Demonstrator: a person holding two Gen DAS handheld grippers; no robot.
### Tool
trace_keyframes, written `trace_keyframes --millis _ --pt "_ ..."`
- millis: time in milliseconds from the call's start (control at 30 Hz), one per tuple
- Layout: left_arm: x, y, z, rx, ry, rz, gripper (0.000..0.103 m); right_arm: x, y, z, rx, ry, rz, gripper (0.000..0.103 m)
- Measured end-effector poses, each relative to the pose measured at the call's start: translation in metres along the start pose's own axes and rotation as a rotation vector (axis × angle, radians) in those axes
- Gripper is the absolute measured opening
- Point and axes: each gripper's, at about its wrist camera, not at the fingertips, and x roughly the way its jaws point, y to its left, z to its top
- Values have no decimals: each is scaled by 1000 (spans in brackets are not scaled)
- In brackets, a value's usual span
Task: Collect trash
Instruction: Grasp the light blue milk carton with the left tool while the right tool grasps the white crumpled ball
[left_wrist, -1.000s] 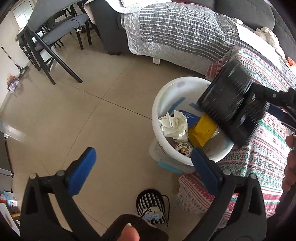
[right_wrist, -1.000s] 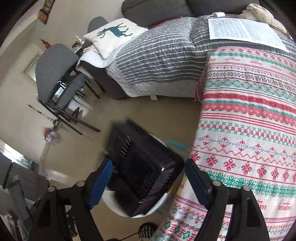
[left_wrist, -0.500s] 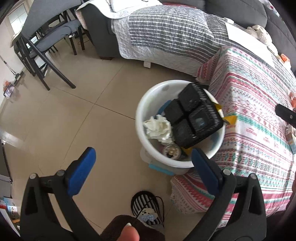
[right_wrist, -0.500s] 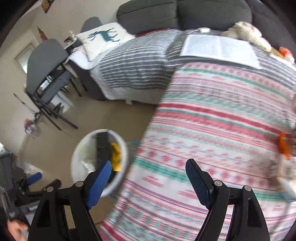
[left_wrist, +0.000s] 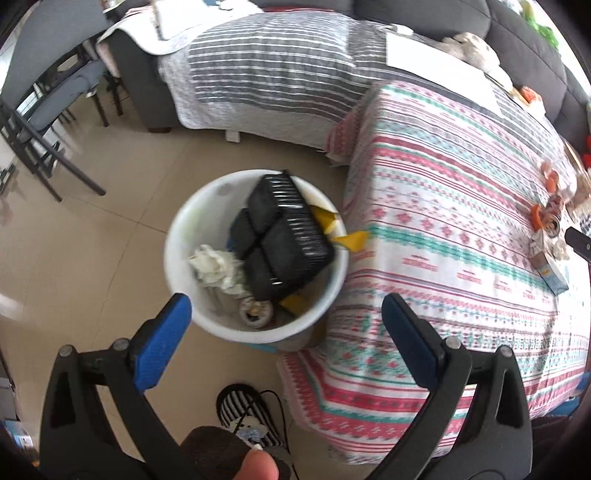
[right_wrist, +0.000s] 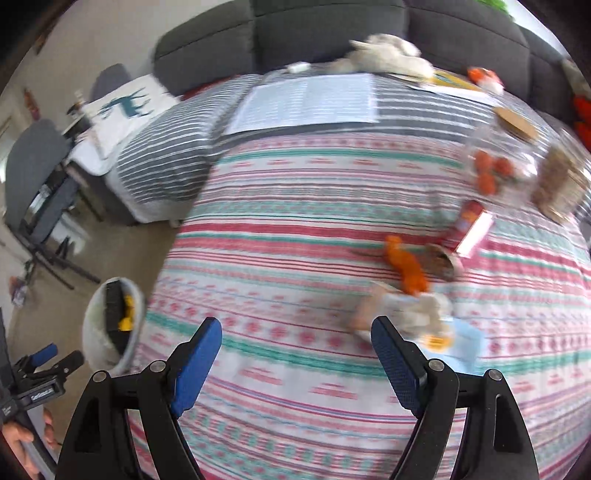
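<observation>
A tiled floor (left_wrist: 92, 258) runs under a grey sofa (right_wrist: 332, 33) draped with a grey striped blanket (left_wrist: 273, 77), and dark chairs (left_wrist: 40, 122) stand off to one side. Nearest me is the bench (right_wrist: 295, 229), covered in a cloth of red, green and white bands.

On the far part of the bench lie a printed sheet (right_wrist: 306, 99) and a pale soft toy (right_wrist: 384, 55). Nothing stands between my tongs and the bench top.

My right tongs (right_wrist: 295, 354) hang released over the cloth, jaws wide and empty. The trash lies ahead of them and toward their right finger: a crumpled orange wrapper (right_wrist: 404, 267), a red and white packet (right_wrist: 471, 229), and a blurred heap of paper and a pale blue carton (right_wrist: 424, 325) just beside the right fingertip. I cannot tell whether any of it touches the finger.

My left tongs (left_wrist: 284, 317) are also released and empty, above the floor and the bench's edge. Just beyond them stands the white bin (left_wrist: 177, 236), tight against the cloth's hanging side. In it a black compartment tray (left_wrist: 284, 236) lies tilted on top, with crumpled white tissue (left_wrist: 218, 267), yellow packaging (left_wrist: 351, 240) poking over the rim, and a small round cup (left_wrist: 256, 312) lower down.
</observation>
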Motion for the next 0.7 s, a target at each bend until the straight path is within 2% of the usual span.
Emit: trace_keyframes --millis 267,400,533,633,700 --pt "-2 -33 5 41 9 -54 102 3 -69 4 93 41 -71 84" --pt "-3 -47 8 42 12 -82 102 9 -84 3 118 65 -71 76" --pt "-3 -64 10 53 17 -108 102 19 -88 3 127 95 -45 63" --pt "-4 -77 10 63 23 -124 102 28 -89 3 140 122 -13 48" --pt "-5 -84 10 66 24 -134 102 34 -91 3 143 132 0 27"
